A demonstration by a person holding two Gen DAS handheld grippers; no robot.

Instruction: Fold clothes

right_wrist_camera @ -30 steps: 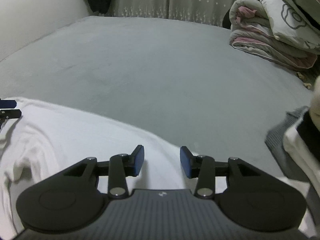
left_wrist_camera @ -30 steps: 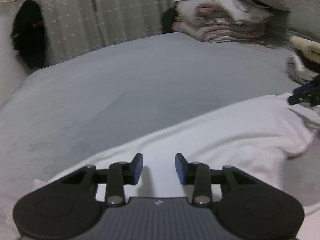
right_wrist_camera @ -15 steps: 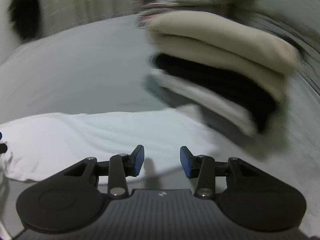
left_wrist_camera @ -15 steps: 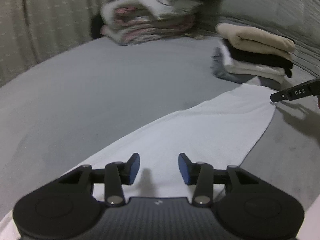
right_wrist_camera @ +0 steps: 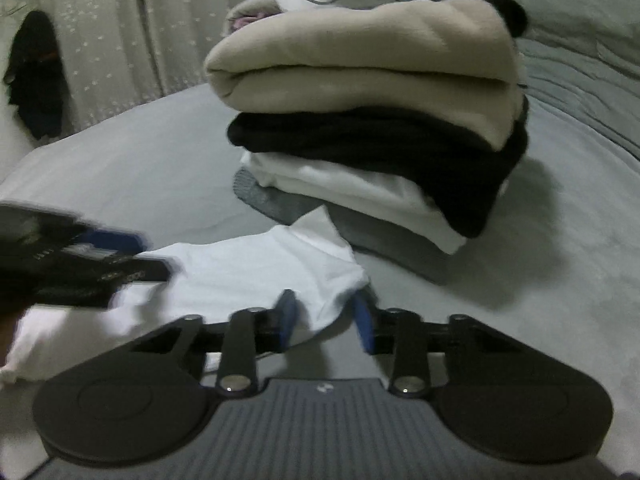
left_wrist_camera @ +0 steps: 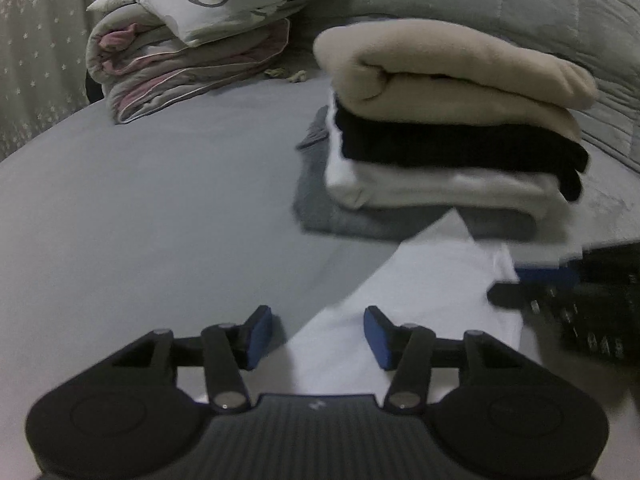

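Note:
A white garment [left_wrist_camera: 420, 296] lies flat on the grey bed, its far end pointing at a stack of folded clothes [left_wrist_camera: 452, 128]. My left gripper [left_wrist_camera: 318, 338] is open, its jaws straddling the garment's left edge. My right gripper [right_wrist_camera: 326, 318] is open over the garment's near right corner [right_wrist_camera: 256, 268], with cloth between the pads. Each gripper shows blurred in the other's view: the right one in the left wrist view [left_wrist_camera: 568, 284], the left one in the right wrist view [right_wrist_camera: 80, 256].
The stack [right_wrist_camera: 372, 128] holds a beige piece on top, then black, white and grey ones. A rolled quilt and pillow [left_wrist_camera: 192, 40] lie at the back. A grey duvet [right_wrist_camera: 580, 92] is at the right, curtains [right_wrist_camera: 120, 32] behind.
Both grippers have swung right and moved to the garment's end near the folded stack. They now sit close together at that end. Both stay open.

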